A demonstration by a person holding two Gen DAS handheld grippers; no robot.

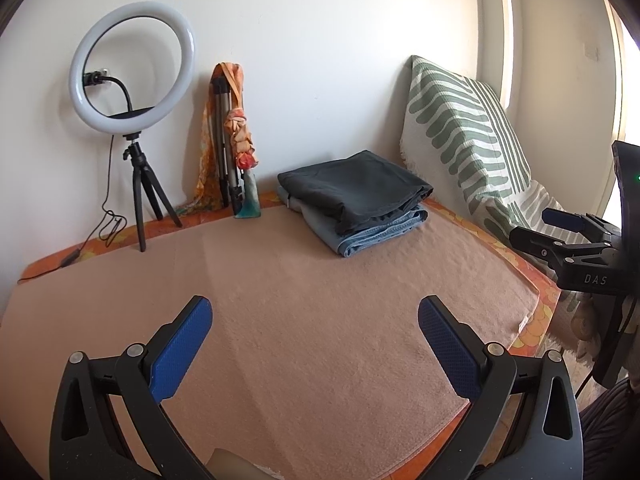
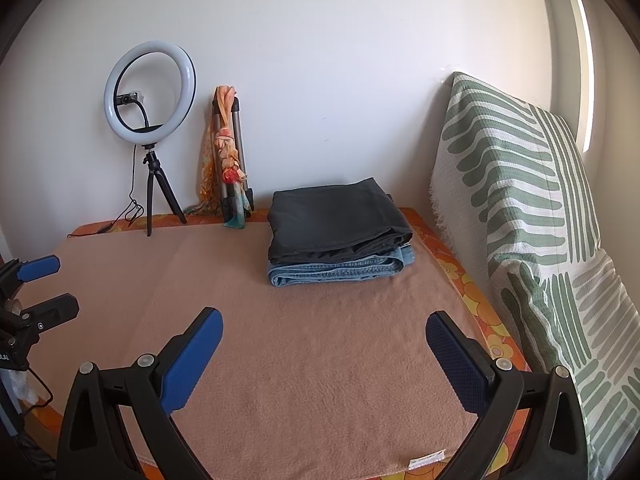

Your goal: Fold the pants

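Folded dark grey pants (image 1: pixel 352 186) (image 2: pixel 336 218) lie on top of folded blue jeans (image 1: pixel 376 234) (image 2: pixel 340 272) at the back of a tan blanket (image 1: pixel 304 312) (image 2: pixel 320 344). My left gripper (image 1: pixel 316 344) is open and empty above the blanket, well in front of the stack. My right gripper (image 2: pixel 324 354) is open and empty, also in front of the stack. The right gripper also shows at the right edge of the left wrist view (image 1: pixel 568 236). The left gripper shows at the left edge of the right wrist view (image 2: pixel 36 284).
A ring light on a tripod (image 1: pixel 132 68) (image 2: pixel 150 90) stands at the back left with its cable. A folded tripod with an orange scarf (image 1: pixel 232 136) (image 2: pixel 230 156) leans on the wall. A green striped cushion (image 1: pixel 464 128) (image 2: pixel 520 200) stands along the right side.
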